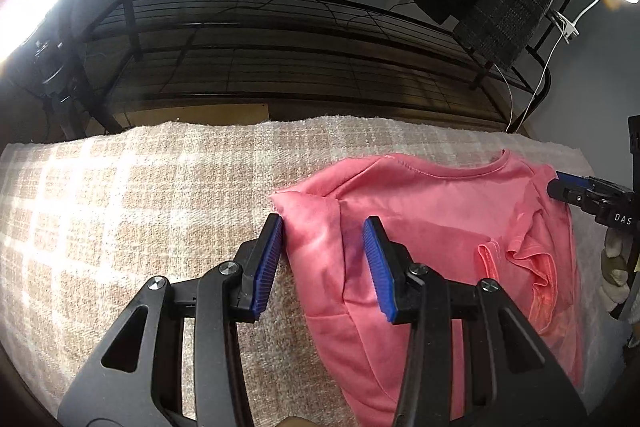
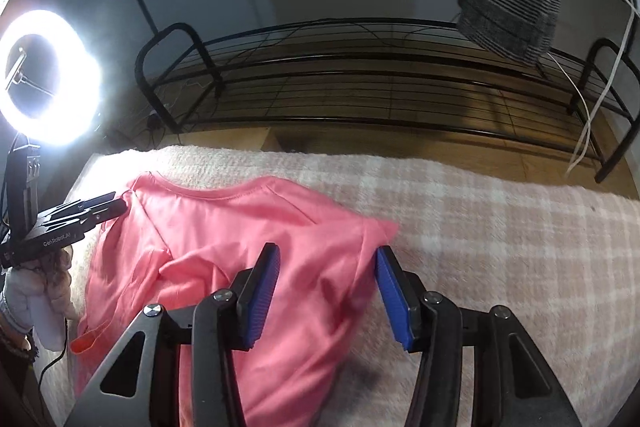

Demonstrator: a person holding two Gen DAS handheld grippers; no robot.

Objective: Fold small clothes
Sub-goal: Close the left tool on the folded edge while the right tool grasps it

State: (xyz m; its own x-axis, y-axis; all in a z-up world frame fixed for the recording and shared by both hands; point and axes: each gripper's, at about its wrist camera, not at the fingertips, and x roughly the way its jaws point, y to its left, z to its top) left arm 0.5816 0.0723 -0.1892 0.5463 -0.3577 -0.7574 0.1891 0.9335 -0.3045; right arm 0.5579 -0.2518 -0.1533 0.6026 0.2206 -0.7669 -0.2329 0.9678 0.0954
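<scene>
- Pink shirt [image 1: 420, 227] lies crumpled on the blanket-covered bench [image 1: 140, 207].
- Left tool [image 1: 322, 247] spread, straddling one sleeve, pads not pressing.
- Right tool [image 2: 326, 275] spread over the opposite sleeve, holding nothing.

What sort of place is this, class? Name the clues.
Probably a room at home set up for recording: a plaid blanket with a pink shirt on it, a black wire rack with hanging clothes, and a ring light.
</scene>
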